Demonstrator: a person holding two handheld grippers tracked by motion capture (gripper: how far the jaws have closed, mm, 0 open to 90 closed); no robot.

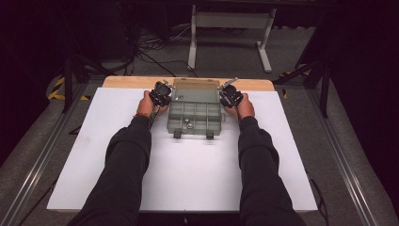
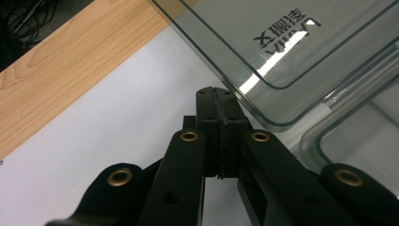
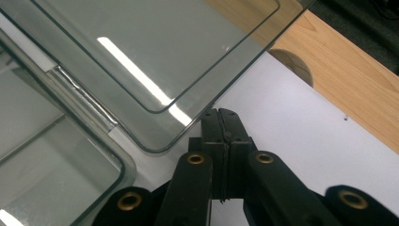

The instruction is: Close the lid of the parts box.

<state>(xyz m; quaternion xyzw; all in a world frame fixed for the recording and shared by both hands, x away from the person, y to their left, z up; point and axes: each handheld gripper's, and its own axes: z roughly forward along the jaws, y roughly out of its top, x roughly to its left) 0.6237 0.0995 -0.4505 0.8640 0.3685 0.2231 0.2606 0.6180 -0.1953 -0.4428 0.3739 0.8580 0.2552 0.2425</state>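
Black sleeves [image 1: 123, 160]; 2 closed grippers flank clear plastic box [image 1: 194, 111].

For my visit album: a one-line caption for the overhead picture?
Two handheld grippers flank an open clear compartment box on a white table.

Dim room, grey floor [image 1: 226, 52], white frame stand [image 1: 230, 21], tangled black cables [image 1: 146, 47], wooden table edge [image 1: 127, 82]

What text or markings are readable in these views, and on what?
One marking: raised characters moulded into the clear lid of the compartment box, seen upside down in the left gripper view. They look like two CJK characters followed by Latin letters, too inverted and glare-washed to quote reliably. No legible text elsewhere in the high view or the right gripper view.
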